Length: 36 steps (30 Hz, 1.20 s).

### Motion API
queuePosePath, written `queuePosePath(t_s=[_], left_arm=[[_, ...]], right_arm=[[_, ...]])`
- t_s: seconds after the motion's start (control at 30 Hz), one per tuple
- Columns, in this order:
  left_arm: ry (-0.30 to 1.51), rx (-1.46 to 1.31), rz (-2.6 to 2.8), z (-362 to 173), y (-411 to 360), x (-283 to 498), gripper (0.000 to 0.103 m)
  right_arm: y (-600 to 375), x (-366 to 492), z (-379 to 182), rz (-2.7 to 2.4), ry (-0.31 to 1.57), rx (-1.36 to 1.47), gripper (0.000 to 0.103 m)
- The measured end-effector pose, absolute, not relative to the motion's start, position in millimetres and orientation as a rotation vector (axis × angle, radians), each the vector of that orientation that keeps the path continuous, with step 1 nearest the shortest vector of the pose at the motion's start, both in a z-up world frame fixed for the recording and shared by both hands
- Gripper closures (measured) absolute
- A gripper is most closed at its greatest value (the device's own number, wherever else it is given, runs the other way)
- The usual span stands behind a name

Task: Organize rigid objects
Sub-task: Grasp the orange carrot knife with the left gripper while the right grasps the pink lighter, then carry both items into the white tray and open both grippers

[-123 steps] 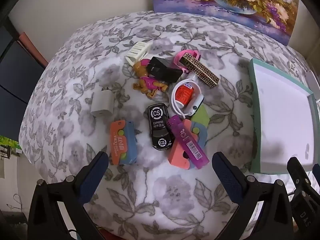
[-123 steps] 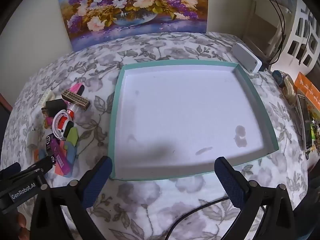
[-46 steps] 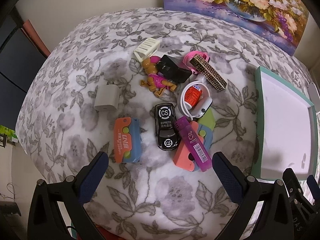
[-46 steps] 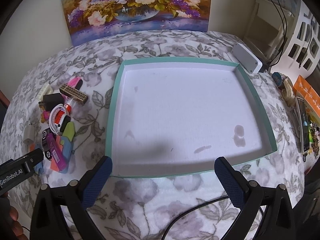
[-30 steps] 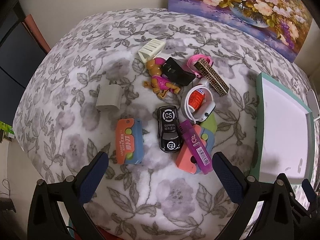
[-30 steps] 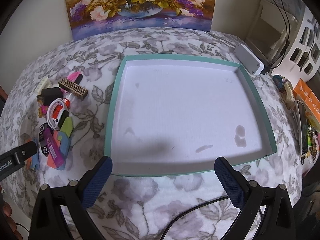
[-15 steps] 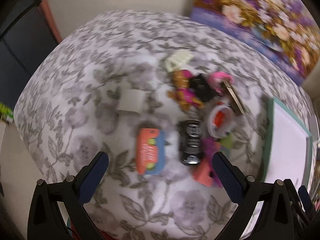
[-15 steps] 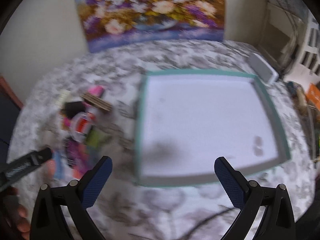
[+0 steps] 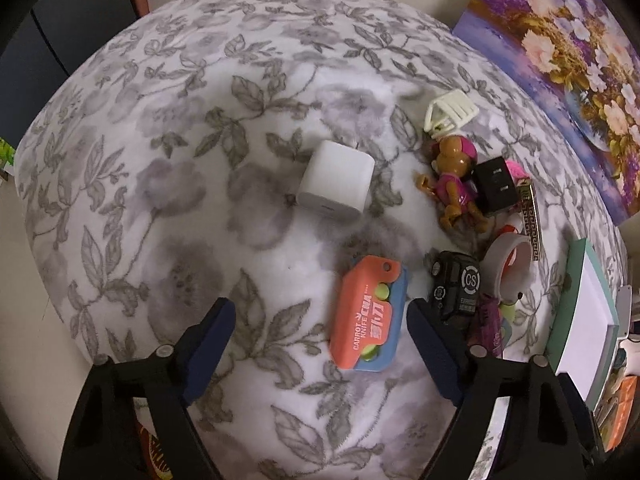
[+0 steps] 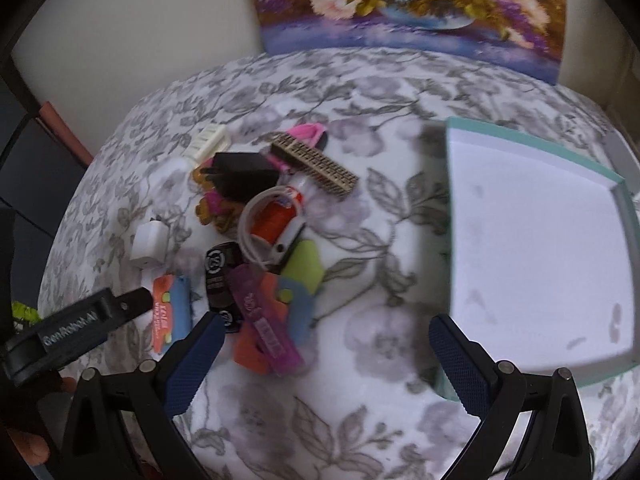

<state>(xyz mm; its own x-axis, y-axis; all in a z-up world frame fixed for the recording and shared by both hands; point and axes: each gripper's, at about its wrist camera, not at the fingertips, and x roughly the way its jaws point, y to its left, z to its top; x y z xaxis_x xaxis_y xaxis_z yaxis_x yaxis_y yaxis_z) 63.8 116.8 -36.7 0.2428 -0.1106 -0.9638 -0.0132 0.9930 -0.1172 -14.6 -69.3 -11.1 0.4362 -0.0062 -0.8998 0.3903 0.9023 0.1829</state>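
Note:
A pile of small rigid objects lies on the floral cloth. In the left wrist view my left gripper point(image 9: 320, 320) is open and empty, low over an orange and blue carrot knife toy point(image 9: 368, 314) that lies between its fingers. Beyond lie a white charger cube point(image 9: 336, 180), a black toy car point(image 9: 456, 284), a pink and brown figure point(image 9: 456, 184) and a cream hair clip point(image 9: 450, 114). In the right wrist view my right gripper point(image 10: 320, 344) is open and empty, above the cloth between the pile point(image 10: 260, 240) and the teal-rimmed white tray point(image 10: 532, 232).
A flower painting point(image 10: 408, 4) leans on the wall behind the table. The left gripper's body point(image 10: 76, 332) shows at the left of the right wrist view. The table's left edge point(image 9: 60, 312) drops off near the left gripper. Clutter point(image 9: 616, 408) lies beyond the tray.
My left gripper has dropped closer and moved left, so the carrot knife toy now lies between its fingers. My right gripper has swung left from the tray toward the pile.

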Motion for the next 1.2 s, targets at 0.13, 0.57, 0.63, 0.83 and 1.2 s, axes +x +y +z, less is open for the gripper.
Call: queuePosePath(t_s=[0.13, 0.57, 0.63, 0.83, 1.2], left_arm=[[1.337, -0.095, -0.089, -40, 112, 66, 0.025], [1.374, -0.091, -0.137, -52, 99, 76, 0.044], [1.371, -0.086, -0.144, -52, 96, 73, 0.047], [1.399, -0.050, -0.179, -62, 82, 70, 0.058], [1.364, -0.082, -0.167, -54, 89, 63, 0.059]], right_arm=[[-62, -6, -19, -0.215, 1.123, 0.385, 0.011], [-54, 8, -35, -0.162, 1.166, 0.407, 0.055], [-53, 7, -35, -0.158, 1.168, 0.409, 0.066], [-57, 3, -36, -0.140, 1.171, 0.448, 0.082], [-69, -5, -32, -0.124, 1.152, 0.518, 0.083]])
